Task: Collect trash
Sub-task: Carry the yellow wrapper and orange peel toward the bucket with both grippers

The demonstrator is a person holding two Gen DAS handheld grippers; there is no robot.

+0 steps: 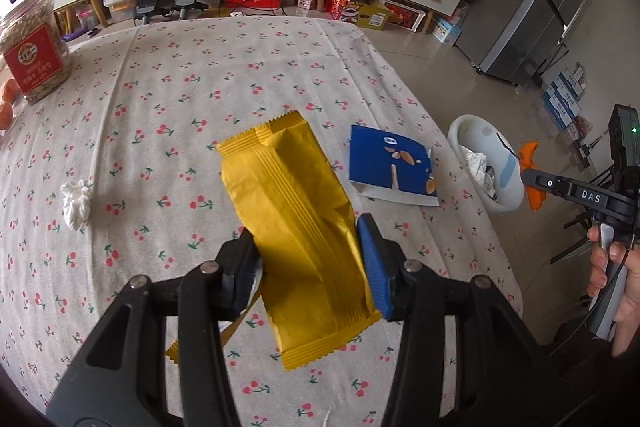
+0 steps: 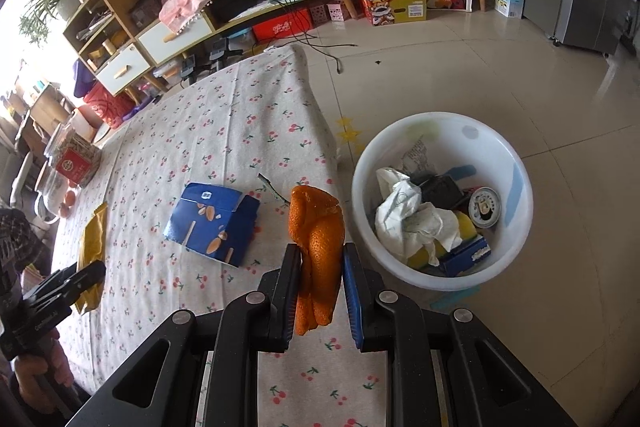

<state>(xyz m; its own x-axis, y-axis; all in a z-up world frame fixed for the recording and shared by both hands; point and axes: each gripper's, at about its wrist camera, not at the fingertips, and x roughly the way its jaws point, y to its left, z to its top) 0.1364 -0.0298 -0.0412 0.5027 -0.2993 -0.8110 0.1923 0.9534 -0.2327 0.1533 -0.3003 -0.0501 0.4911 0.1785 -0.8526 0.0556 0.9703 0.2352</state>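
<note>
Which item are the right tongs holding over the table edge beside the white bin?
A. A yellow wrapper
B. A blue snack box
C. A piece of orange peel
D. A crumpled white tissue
C. The right wrist view shows the right tongs shut on the orange peel, with the white bin of trash on the floor just beyond the table edge.

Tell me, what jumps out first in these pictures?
A bright orange peel pinched in the right gripper near the table's edge, beside a white bin of trash on the floor. The left gripper is clamped on a yellow wrapper above the cherry-print tablecloth, near a blue box.
</note>
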